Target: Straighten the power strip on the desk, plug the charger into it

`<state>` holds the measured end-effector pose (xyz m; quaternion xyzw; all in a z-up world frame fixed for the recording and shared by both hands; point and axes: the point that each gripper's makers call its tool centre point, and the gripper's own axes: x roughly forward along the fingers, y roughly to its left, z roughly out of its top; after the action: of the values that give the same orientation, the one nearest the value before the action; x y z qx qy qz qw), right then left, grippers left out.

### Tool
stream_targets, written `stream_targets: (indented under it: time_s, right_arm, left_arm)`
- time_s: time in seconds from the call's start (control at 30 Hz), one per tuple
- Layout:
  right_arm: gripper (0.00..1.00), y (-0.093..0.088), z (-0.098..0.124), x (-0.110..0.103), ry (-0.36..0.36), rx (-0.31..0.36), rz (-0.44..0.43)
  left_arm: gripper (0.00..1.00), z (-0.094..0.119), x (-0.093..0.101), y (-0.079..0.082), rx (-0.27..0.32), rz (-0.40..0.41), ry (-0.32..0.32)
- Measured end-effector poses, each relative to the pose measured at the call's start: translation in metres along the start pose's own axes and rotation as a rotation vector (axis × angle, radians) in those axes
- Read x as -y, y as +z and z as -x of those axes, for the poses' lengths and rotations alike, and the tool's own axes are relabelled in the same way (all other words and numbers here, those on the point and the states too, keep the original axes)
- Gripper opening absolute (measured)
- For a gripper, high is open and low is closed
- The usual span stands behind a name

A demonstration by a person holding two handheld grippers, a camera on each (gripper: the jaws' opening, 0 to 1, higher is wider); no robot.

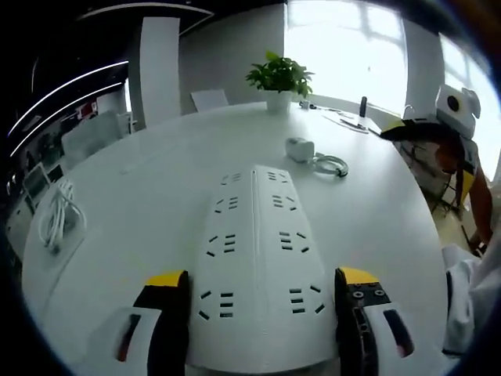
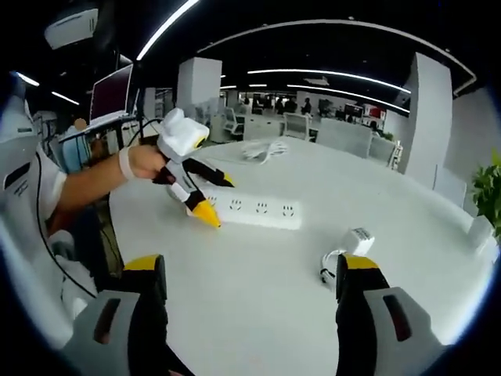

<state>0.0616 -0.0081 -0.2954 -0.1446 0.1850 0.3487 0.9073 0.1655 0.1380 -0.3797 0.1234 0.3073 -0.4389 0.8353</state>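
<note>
Two grippers are ours here, one in each hand, over a smooth white round desk with a matte top. Starting at the left of the left gripper view, a loose coil of white cable lies near the desk's edge. In the middle, the power strip runs away from us: a long, flat, white plastic slab with two rows of dark socket slots and a shallow seam down its length. Our left gripper has its black, yellow-tipped jaws standing apart on either side of the strip's near end; whether the pads press its sides we cannot tell. Beyond the strip's far end sits the charger, a small rounded white block, with its thin cord looped just beside it. Farther back a leafy green plant stands in a white pot.

In the right gripper view, our left gripper shows from the side at the left, its tapered yellow tips straddling one end of the strip. To the right the boxy charger rests on the desk, well apart from the strip. Our right gripper hangs above bare desk, its jaws wide apart and holding nothing.
</note>
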Motion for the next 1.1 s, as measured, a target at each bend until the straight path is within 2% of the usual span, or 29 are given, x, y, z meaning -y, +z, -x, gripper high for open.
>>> stream_targets:
  time_s: [0.13,0.37,0.47,0.63,0.87,1.1]
  right_arm:
    - [0.88,-0.004,-0.005,0.004,0.011,-0.048,0.045]
    - [0.88,-0.001,-0.018,0.015,0.047,-0.058,0.091]
    - [0.87,-0.003,-0.024,0.019,0.064,-0.085,0.118]
    - [0.86,-0.001,-0.033,0.022,0.100,-0.110,0.180]
    - [0.85,0.005,-0.054,0.018,0.185,-0.130,0.219]
    - [0.85,0.013,-0.075,0.026,0.219,-0.146,0.252]
  left_arm:
    - [0.77,0.000,0.000,0.000,0.000,-0.001,0.000]
    - [0.77,0.000,0.001,0.000,0.001,-0.003,-0.002]
    - [0.77,0.000,0.001,0.001,0.000,-0.003,-0.002]
    - [0.77,-0.001,0.001,0.001,-0.002,-0.005,-0.001]
    - [0.77,-0.001,0.001,0.001,-0.010,-0.006,-0.002]
    - [0.77,-0.002,0.001,0.000,-0.013,-0.006,-0.004]
